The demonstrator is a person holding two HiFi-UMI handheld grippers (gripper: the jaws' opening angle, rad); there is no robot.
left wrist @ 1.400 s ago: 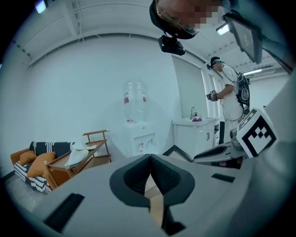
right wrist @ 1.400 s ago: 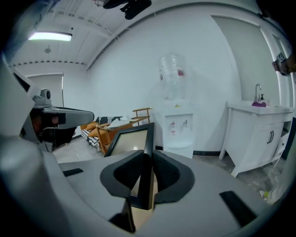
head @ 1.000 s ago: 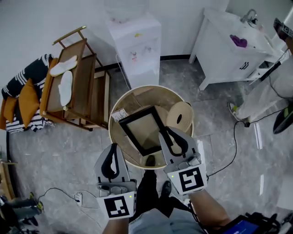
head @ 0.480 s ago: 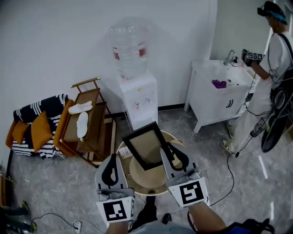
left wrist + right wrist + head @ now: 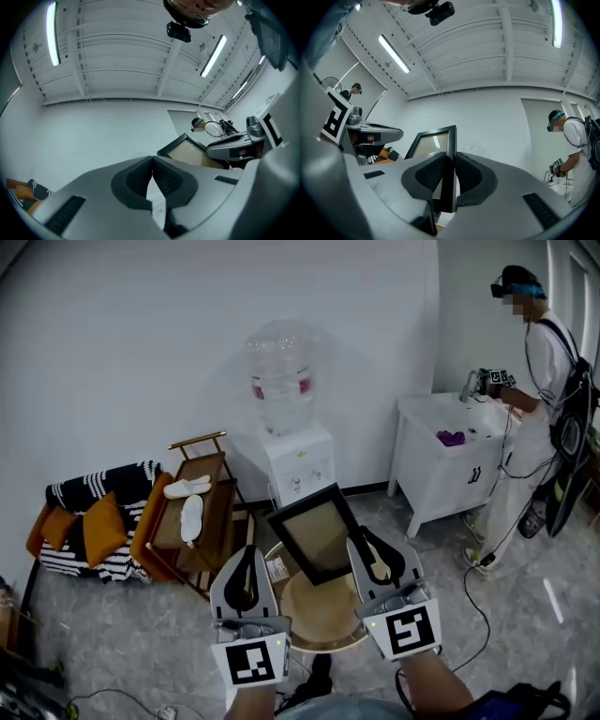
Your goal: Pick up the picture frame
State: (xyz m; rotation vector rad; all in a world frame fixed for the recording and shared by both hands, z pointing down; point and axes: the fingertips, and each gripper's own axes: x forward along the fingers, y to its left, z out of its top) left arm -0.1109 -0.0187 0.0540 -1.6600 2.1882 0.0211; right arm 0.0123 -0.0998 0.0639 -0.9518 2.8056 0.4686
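Held in the air over the far edge of the round table (image 5: 328, 641), black picture frame (image 5: 314, 534) clamped by its right side in the right gripper (image 5: 450, 161), left gripper (image 5: 152, 162) shut on nothing beside it: pick-up seemingly done, little left beyond keeping hold.

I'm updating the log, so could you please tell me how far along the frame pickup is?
Done: the right claw is clamped on the picture frame by its edge. In hand: the frame is held up, apparently off the round table. The left claw is shut and empty. Left: nothing evident beyond a secure hold.
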